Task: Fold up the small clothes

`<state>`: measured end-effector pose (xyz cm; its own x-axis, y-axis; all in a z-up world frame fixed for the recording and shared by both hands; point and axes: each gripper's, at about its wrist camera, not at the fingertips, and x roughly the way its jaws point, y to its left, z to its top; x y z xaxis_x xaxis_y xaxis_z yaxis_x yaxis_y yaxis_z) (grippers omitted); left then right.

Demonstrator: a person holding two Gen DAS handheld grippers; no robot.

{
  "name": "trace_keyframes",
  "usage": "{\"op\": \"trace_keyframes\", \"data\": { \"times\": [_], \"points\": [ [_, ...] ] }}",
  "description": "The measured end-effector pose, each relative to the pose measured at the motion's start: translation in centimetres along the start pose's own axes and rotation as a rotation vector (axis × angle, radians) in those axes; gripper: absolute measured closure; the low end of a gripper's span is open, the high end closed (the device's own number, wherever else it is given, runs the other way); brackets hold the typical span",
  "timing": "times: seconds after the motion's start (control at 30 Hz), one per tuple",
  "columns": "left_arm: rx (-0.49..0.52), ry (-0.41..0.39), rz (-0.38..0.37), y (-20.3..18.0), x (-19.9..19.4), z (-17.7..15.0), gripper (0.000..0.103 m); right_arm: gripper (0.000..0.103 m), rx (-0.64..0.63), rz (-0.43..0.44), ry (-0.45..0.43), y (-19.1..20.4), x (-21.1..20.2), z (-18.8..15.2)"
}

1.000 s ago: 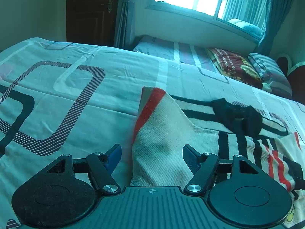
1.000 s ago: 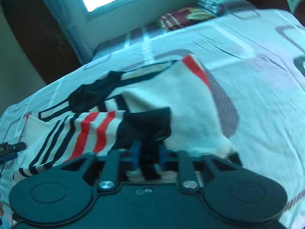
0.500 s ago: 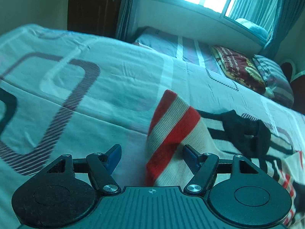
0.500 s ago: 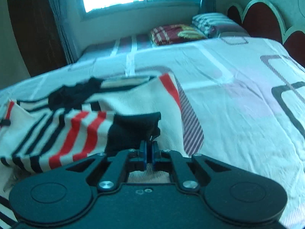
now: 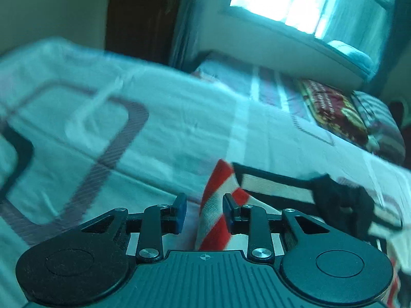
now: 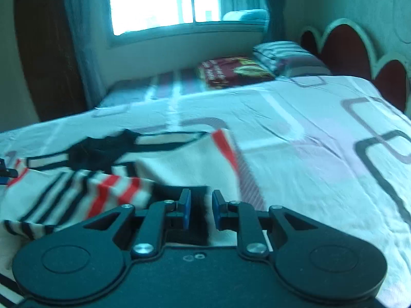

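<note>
A cream shirt [image 5: 269, 190] with black and red stripes and a black collar [image 5: 339, 200] lies on the bed. In the left wrist view its red-striped corner [image 5: 218, 220] stands up between the jaws of my left gripper [image 5: 204, 213]. Those jaws are closing; the cloth is against the right pad, with a gap at the left pad. In the right wrist view the shirt [image 6: 179, 164] is spread ahead. My right gripper [image 6: 200, 210] is opening, and the folded-over black sleeve end [image 6: 197, 192] lies loose between its pads.
The patterned bed sheet [image 6: 308, 141] stretches wide to the right. Pillows [image 6: 236, 71] lie at the far end under the window. A scalloped headboard [image 6: 359, 46] stands at the right and a dark door [image 5: 143, 18] at the far left.
My left jaws have narrowed around the red-striped corner. The right jaws, earlier shut on the black sleeve end, have parted. The sleeve now lies flatter on the shirt.
</note>
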<state>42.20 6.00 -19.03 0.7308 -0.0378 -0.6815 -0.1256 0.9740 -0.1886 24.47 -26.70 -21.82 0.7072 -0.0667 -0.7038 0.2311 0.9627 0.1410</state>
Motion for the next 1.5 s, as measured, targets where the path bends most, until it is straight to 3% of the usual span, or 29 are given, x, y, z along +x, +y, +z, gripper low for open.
{"op": "trace_keyframes", "data": {
  "times": [0.13, 0.23, 0.33, 0.4, 0.53, 0.63, 0.7, 0.73, 0.77, 0.83, 0.9, 1.0, 1.1, 1.23, 1.5],
  "points": [
    [0.064, -0.006, -0.082, -1.2, -4.4, -2.2, 0.073, 0.083, -0.026, 0.048, 0.049, 1.4, 1.0, -0.5],
    [0.12, 0.021, -0.124, -2.2, -6.3, -5.1, 0.073, 0.081, -0.045, 0.034, 0.092, 1.9, 2.1, -1.0],
    [0.149, 0.079, -0.095, -2.1, -5.5, -8.0, 0.073, 0.078, -0.106, 0.0, 0.103, 1.8, 3.5, -1.9],
    [0.193, 0.021, -0.087, -2.0, -6.0, -9.0, 0.073, 0.079, -0.131, -0.01, 0.106, 1.9, 3.5, -1.9],
    [0.196, 0.032, -0.054, -2.6, -7.8, -8.4, 0.073, 0.078, -0.1, -0.009, 0.14, 2.0, 2.7, -1.7],
    [0.248, -0.013, -0.08, -3.9, -9.3, -8.4, 0.073, 0.075, -0.054, 0.051, 0.096, 2.4, 1.7, -0.7],
    [0.245, 0.009, -0.084, -4.4, -8.8, -8.8, 0.063, 0.069, -0.062, 0.066, 0.086, 3.2, 1.8, 0.1],
    [0.236, 0.027, -0.074, -4.3, -8.2, -9.1, 0.048, 0.063, -0.079, 0.07, 0.092, 3.6, 2.2, 0.3],
    [0.226, 0.044, -0.069, -3.9, -7.5, -9.5, 0.048, 0.059, -0.102, 0.063, 0.11, 3.8, 2.6, 0.2],
    [0.249, 0.013, -0.08, -3.4, -7.6, -10.2, 0.048, 0.06, -0.136, 0.029, 0.186, 3.7, 4.2, -0.9],
    [0.289, 0.011, -0.068, -3.7, -8.0, -10.5, 0.048, 0.06, -0.152, 0.041, 0.15, 3.1, 3.7, -1.4],
    [0.245, 0.025, -0.06, -3.9, -8.5, -9.9, 0.048, 0.059, -0.121, 0.037, 0.173, 3.0, 3.1, -1.0],
    [0.217, 0.023, -0.064, -4.7, -9.2, -9.6, 0.048, 0.059, -0.08, 0.088, 0.131, 3.2, 1.6, -0.9],
    [0.222, 0.006, -0.05, -6.3, -8.8, -9.2, 0.03, 0.058, -0.111, 0.098, 0.122, 4.5, 1.5, -0.5],
    [0.212, 0.025, -0.034, -8.1, -7.5, -8.4, 0.03, 0.059, -0.116, 0.115, 0.097, 5.0, 1.2, 0.1]
  ]
}}
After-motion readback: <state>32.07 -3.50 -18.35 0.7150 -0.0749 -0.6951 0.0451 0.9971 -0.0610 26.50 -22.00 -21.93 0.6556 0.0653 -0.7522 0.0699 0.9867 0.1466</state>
